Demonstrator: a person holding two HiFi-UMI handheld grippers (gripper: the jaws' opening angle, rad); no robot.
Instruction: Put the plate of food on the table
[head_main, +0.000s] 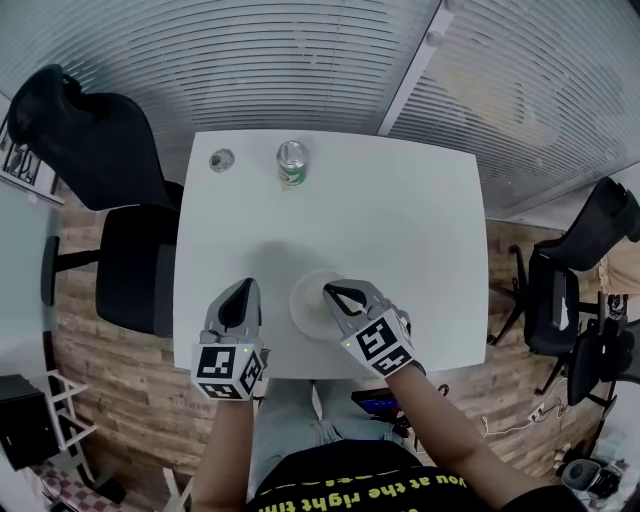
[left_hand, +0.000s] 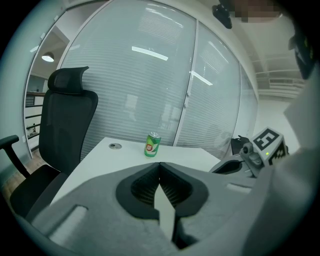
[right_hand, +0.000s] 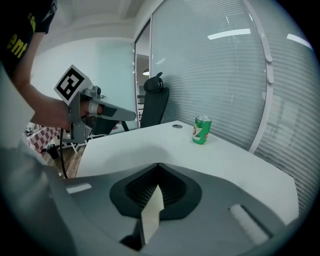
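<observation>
A pale round plate (head_main: 304, 306) lies on the white table (head_main: 400, 220) near its front edge; no food shows on it. My right gripper (head_main: 331, 291) reaches over the plate's right rim with its jaws shut. In the right gripper view the jaws (right_hand: 159, 164) meet at the tips, and whether the pale sliver behind them is the plate I cannot tell. My left gripper (head_main: 244, 286) hovers just left of the plate, apart from it. Its jaws (left_hand: 160, 163) are shut with nothing in them.
A green can (head_main: 292, 163) stands upright at the table's far side, with a round cable grommet (head_main: 221, 160) to its left. A black office chair (head_main: 110, 200) stands left of the table and more chairs (head_main: 575, 290) at the right. Glass walls with blinds run behind.
</observation>
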